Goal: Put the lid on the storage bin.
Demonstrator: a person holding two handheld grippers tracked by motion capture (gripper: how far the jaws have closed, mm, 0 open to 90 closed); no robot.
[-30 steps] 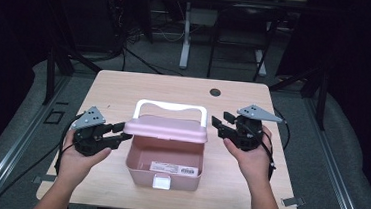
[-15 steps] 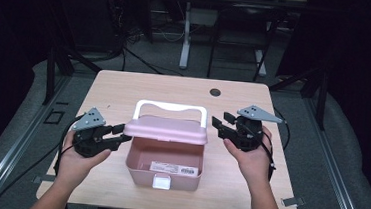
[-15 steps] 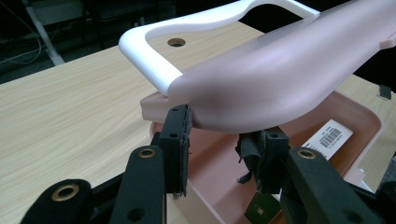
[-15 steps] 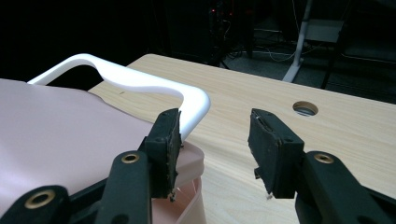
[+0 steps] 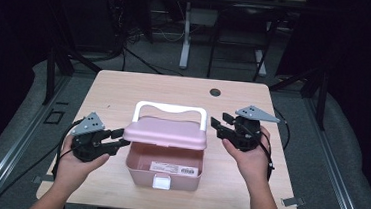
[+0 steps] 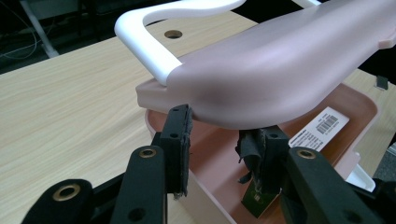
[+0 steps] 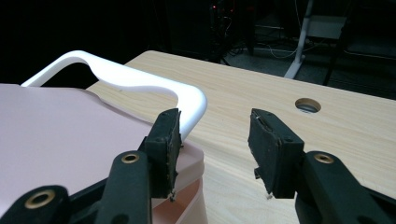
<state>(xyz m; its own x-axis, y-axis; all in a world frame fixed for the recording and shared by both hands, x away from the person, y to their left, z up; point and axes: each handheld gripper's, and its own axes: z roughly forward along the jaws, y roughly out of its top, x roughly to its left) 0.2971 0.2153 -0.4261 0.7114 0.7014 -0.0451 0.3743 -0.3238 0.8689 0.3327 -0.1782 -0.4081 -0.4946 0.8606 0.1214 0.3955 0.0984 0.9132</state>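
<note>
Nothing has visibly shifted since the earlier frames: pink plastic lidded box point(image 5: 165, 159) with white handle point(image 5: 170, 109) mid-table, lid half-raised, left gripper point(image 5: 116, 140) jaws spread about the lid's corner, right gripper point(image 5: 218, 126) spread, empty, beside the handle; barcode label point(image 5: 174, 169) inside, print illegible.

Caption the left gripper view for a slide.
Left tongs straddle the corner of the pink box's half-open lid, white handle above.
</note>
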